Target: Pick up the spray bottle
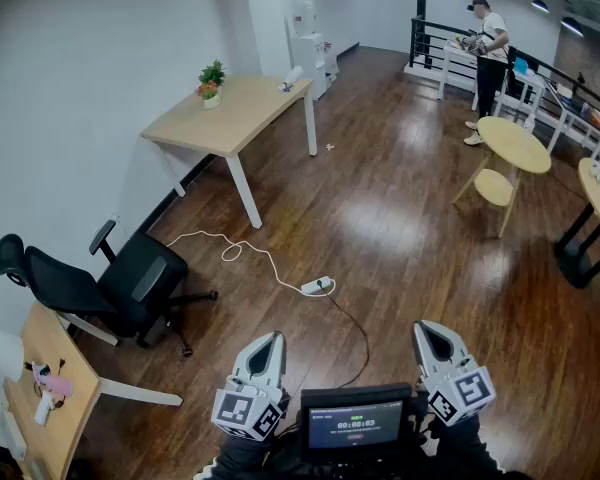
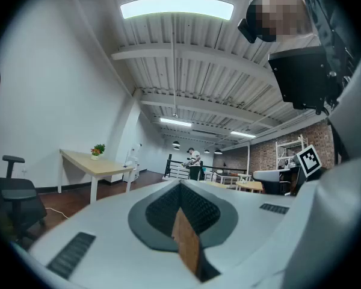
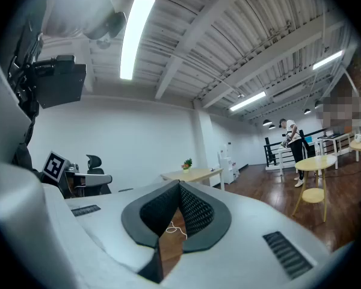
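A white spray bottle (image 1: 292, 76) sits at the far end of a light-wood table (image 1: 230, 113), far across the room; in the left gripper view the spray bottle (image 2: 132, 155) is a small white shape on that table. My left gripper (image 1: 269, 338) and right gripper (image 1: 426, 327) are held low and level at the bottom of the head view, well short of the table. On both, the tips meet with nothing between them, as the left gripper (image 2: 180, 183) and right gripper (image 3: 179, 184) show in their own views.
A potted plant (image 1: 211, 82) stands on the same table. A black office chair (image 1: 115, 283) and a white cable with a power strip (image 1: 317, 286) lie between me and it. A round table (image 1: 513, 144) and a person (image 1: 490, 53) are at the right. A small desk (image 1: 35, 418) is near left.
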`<state>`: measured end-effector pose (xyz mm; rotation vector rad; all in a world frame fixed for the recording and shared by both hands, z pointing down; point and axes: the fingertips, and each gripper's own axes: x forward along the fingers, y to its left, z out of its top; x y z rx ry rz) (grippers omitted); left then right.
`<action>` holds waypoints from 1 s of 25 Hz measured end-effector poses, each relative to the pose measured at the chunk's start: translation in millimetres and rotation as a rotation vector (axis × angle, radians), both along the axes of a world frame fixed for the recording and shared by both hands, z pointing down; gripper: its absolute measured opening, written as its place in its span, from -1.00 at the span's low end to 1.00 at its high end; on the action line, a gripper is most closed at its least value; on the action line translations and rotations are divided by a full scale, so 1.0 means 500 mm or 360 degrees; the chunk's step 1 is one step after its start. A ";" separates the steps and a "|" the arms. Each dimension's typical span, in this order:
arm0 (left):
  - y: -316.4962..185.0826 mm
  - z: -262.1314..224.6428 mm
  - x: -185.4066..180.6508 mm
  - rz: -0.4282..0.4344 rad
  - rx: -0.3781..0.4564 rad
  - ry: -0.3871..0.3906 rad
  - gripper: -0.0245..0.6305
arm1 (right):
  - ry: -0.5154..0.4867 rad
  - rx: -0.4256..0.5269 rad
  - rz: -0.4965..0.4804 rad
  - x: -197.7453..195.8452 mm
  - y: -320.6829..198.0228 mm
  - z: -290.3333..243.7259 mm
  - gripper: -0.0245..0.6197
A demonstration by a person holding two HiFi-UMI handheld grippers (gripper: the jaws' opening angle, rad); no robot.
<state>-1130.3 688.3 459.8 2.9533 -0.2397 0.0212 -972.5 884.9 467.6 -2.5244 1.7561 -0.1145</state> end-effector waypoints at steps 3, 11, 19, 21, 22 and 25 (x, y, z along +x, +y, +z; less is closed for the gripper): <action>0.004 -0.005 0.030 -0.0023 -0.0003 -0.0009 -0.94 | -0.0053 0.0043 0.0029 0.034 -0.005 -0.021 -1.00; 0.042 -0.005 0.147 -0.0087 -0.0001 -0.0048 -0.94 | 0.0010 -0.0066 0.0006 0.147 0.041 -0.002 -1.00; -0.013 0.018 0.273 -0.0109 -0.0018 -0.0068 -0.94 | -0.0021 0.0032 -0.0016 0.300 -0.040 -0.012 -1.00; -0.085 0.026 0.317 -0.0132 -0.0027 -0.0054 -0.94 | -0.0007 0.0029 -0.0008 0.355 -0.103 -0.009 -1.00; -0.125 0.031 0.340 -0.0137 -0.0038 -0.0049 -0.94 | -0.0010 0.0029 0.0007 0.382 -0.135 -0.006 -1.00; -0.238 0.023 0.403 -0.0076 -0.0030 -0.0043 -0.94 | -0.0050 0.0043 0.0064 0.433 -0.231 -0.007 -1.00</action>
